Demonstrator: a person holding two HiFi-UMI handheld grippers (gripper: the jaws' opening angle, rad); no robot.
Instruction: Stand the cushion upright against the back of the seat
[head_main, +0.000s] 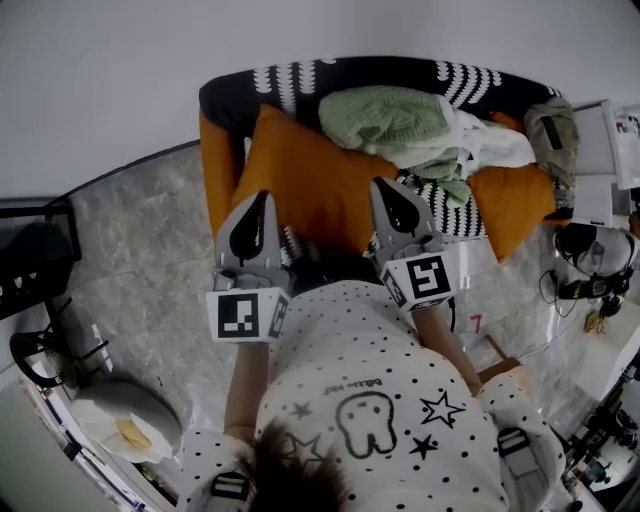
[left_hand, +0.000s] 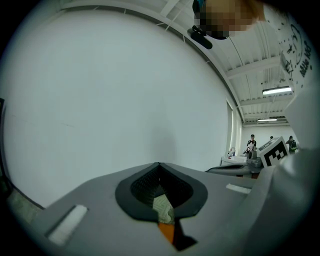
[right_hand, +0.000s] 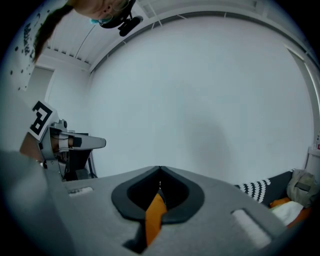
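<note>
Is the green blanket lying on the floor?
No, the blanket lies on the seat, next to the orange cushion.

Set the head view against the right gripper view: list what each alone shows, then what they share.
Head view only: the big orange cushion whole, the green blanket, the person's dotted shirt. Right gripper view only: the ceiling, plus an end-on look at the right gripper, jaws together, orange in their slit. Both: the left gripper, the sofa's striped back, the white wall.
</note>
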